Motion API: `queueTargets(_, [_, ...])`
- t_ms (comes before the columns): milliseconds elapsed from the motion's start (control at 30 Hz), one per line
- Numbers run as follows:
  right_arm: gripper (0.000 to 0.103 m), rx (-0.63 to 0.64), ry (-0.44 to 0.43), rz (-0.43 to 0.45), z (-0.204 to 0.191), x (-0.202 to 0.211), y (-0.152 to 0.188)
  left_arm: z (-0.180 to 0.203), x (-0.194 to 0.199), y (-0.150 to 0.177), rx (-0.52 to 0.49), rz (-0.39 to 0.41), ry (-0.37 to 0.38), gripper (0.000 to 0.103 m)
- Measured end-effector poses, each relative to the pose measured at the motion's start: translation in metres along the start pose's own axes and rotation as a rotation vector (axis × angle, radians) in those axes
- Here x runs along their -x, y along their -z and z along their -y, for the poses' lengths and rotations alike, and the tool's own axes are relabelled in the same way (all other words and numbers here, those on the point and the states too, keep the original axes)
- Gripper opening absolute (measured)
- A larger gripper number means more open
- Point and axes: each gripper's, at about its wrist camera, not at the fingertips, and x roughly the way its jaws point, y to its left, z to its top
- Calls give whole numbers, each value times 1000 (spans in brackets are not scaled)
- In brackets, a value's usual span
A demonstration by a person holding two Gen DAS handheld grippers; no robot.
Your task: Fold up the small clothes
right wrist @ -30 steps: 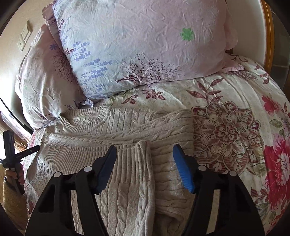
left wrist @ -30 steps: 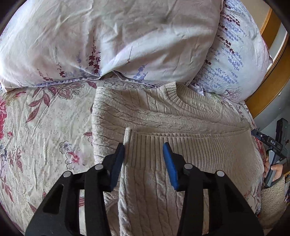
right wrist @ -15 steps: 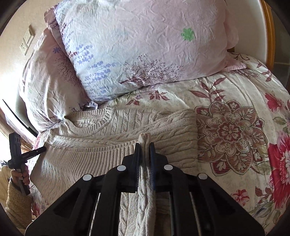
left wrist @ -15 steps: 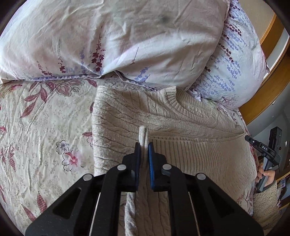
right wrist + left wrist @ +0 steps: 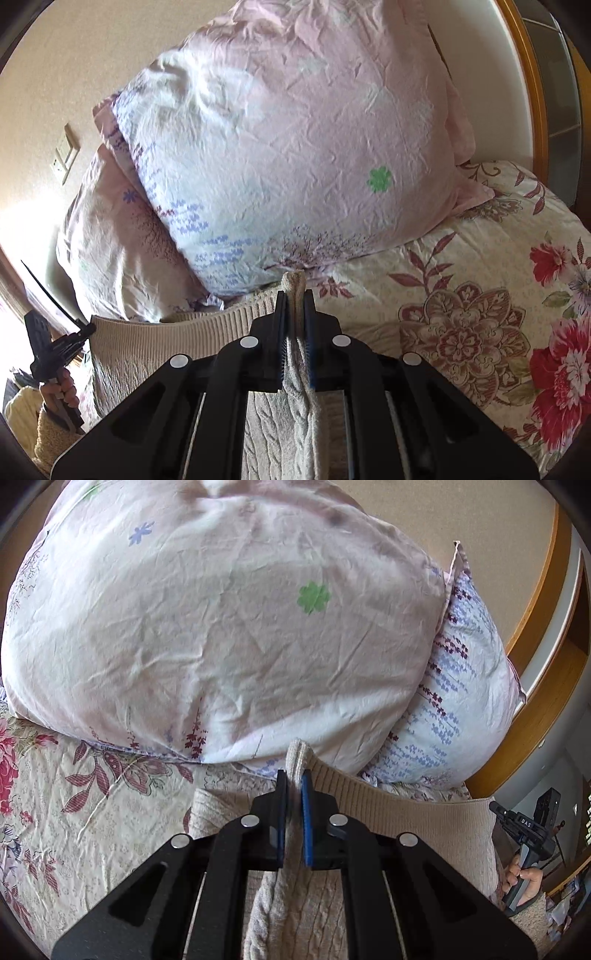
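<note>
We held the cream cable-knit sweater (image 5: 413, 823) raised off the flowered bed quilt (image 5: 472, 295) by its ribbed hem, the left gripper (image 5: 294, 775) and the right gripper (image 5: 294, 295) each clamped tight on one corner. To fold well, we judged both corners should travel level toward the pale floral pillows (image 5: 229, 635), the hem kept taut.

Left tool (image 5: 294, 775) clamped on beige sweater (image 5: 406, 823) hem. Sweater on floral bed (image 5: 92, 812). Pillow (image 5: 221, 638) far behind.
</note>
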Motion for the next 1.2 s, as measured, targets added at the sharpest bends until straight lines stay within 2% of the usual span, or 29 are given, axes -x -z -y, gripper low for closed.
queueTargets(67, [9, -25, 15, -2, 6, -12, -7, -4, -19, -4, 22, -10, -32, 7])
queueTargets(233, [9, -34, 82, -84, 14, -57, -3, -17, -65, 4, 69, -80, -89, 7])
queueTargets(367, [9, -35, 130, -105, 16, -75, -4, -24, -85, 9, 80, -115, -136, 7])
queueTargets(500, [9, -43, 226, -185, 22, -98, 4, -35, -105, 14, 108, -177, -184, 7])
queueTargets(633, [9, -75, 276, -236, 27, -110, 16, -35, -114, 19, 108, -187, -207, 9])
queueTargets(700, [11, -89, 272, -236, 29, -108, 16, -34, -113, 18, 116, -187, -199, 19])
queueTargets(733, [25, -96, 261, -232, 29, -104, 14, -33, -111, 17, 127, -190, -179, 26])
queueTargets(767, [34, -97, 260, -219, 30, -98, 12, -31, -105, 15, 134, -183, -151, 48])
queueTargets(800, [54, -93, 264, -191, 29, -87, 10, -28, -97, 15, 128, -165, -128, 64])
queueTargets(833, [65, -84, 262, -154, 27, -74, 8, -22, -87, 15, 104, -140, -132, 75])
queueTargets(867, [65, -72, 239, -114, 23, -60, 7, -15, -74, 15, 66, -109, -139, 90])
queueTargets(900, [65, -56, 208, -90, 19, -48, 7, -9, -60, 16, 21, -81, -125, 94])
queueTargets(967, [65, -29, 137, -79, 11, -28, 10, 3, -36, 22, -50, -62, -63, 95])
queueTargets(1067, [67, -32, 3, -136, -1, -18, 22, 17, -11, 36, -110, -63, 38, 100])
queueTargets(1133, [83, -69, -84, -171, -6, -18, 30, 26, -6, 47, -132, -95, 64, 101])
queueTargets(1200, [88, -105, -119, -190, -11, -18, 41, 31, -9, 57, -141, -135, 78, 101])
